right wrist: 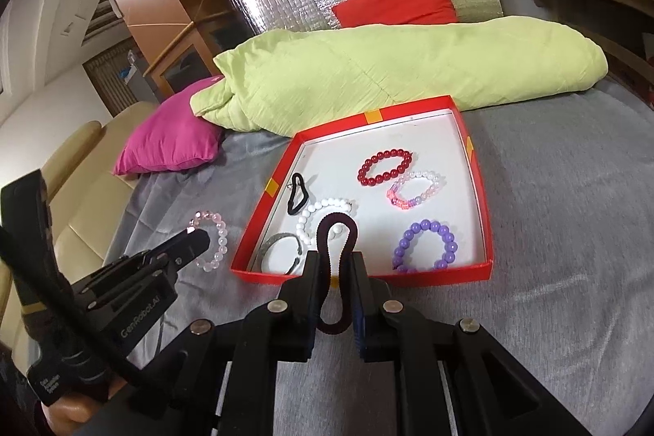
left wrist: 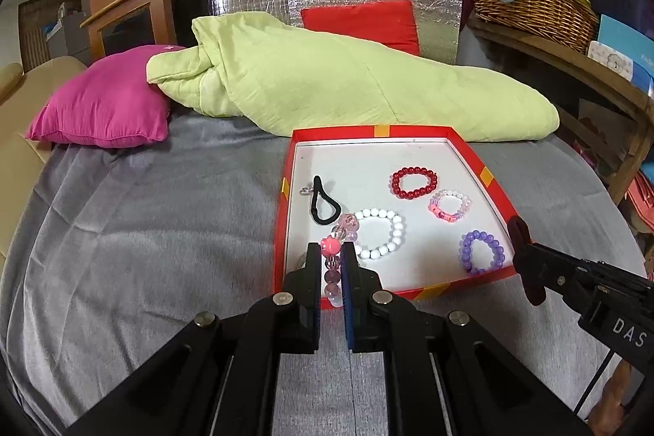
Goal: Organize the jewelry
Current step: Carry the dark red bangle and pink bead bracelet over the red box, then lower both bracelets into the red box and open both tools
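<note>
A red box lid with a white floor [left wrist: 482, 174] [right wrist: 474, 150] lies on the grey bedspread. In it lie a red bead bracelet [left wrist: 413, 182] [right wrist: 384, 166], a white one [left wrist: 380, 235] [right wrist: 310, 221], a pink-and-clear one [left wrist: 449, 205] [right wrist: 413, 188], a purple one [left wrist: 480, 252] [right wrist: 425, 246], a black hair tie [left wrist: 323, 199] [right wrist: 296, 197] and a grey bangle [right wrist: 282, 252]. My left gripper [left wrist: 331, 252] [right wrist: 196, 240] is shut on a pink-and-clear bead bracelet [left wrist: 333, 256] [right wrist: 212, 244] at the lid's left front corner. My right gripper [right wrist: 335, 260] [left wrist: 519, 235] is shut on a dark maroon hair tie [right wrist: 335, 231] over the lid's front edge.
A light green quilt [left wrist: 347, 80] lies just behind the lid, with a magenta pillow [left wrist: 106, 105] to its left and a red pillow [left wrist: 363, 23] against a silver foil board. A wicker basket [left wrist: 531, 3] stands on a wooden shelf at right. A beige sofa [right wrist: 73, 166] is at left.
</note>
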`<action>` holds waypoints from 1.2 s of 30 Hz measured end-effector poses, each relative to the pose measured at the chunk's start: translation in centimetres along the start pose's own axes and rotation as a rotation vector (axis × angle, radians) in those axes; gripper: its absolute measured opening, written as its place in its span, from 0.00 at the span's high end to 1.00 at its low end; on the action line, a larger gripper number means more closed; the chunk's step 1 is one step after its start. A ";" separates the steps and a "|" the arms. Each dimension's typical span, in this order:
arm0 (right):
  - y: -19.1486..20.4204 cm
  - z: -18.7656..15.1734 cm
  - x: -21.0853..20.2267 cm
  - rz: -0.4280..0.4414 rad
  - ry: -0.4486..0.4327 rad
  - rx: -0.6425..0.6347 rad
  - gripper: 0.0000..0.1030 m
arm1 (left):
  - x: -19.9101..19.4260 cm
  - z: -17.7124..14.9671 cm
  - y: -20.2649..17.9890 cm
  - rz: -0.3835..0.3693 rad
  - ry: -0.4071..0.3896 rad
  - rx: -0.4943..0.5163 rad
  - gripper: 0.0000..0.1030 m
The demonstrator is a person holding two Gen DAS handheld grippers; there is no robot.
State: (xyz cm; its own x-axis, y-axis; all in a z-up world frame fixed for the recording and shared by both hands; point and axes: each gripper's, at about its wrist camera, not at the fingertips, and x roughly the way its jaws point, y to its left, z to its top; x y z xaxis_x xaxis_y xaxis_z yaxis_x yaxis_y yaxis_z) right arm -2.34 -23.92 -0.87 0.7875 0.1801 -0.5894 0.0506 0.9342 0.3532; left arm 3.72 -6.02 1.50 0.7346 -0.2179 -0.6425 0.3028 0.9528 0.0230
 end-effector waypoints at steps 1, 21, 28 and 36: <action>0.0 0.1 0.1 -0.001 -0.001 0.003 0.86 | 0.1 0.1 0.0 0.002 0.000 -0.001 0.91; -3.8 2.6 3.7 -0.024 0.001 0.120 0.86 | 2.1 1.3 -0.8 0.021 -0.006 -0.020 0.91; -5.3 3.3 4.9 -0.040 0.009 0.144 0.86 | 3.0 1.7 -1.5 0.026 -0.010 -0.019 0.91; -6.7 3.9 5.3 -0.034 0.019 0.176 0.86 | 4.0 1.9 -2.5 -0.005 -0.021 -0.004 0.91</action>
State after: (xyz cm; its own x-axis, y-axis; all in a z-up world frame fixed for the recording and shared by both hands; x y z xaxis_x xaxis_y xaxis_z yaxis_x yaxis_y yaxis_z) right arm 3.88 -30.43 -3.52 0.7722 0.1569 -0.6157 0.1848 0.8716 0.4540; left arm 7.04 -9.65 0.30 0.7458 -0.2270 -0.6263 0.3042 0.9525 0.0170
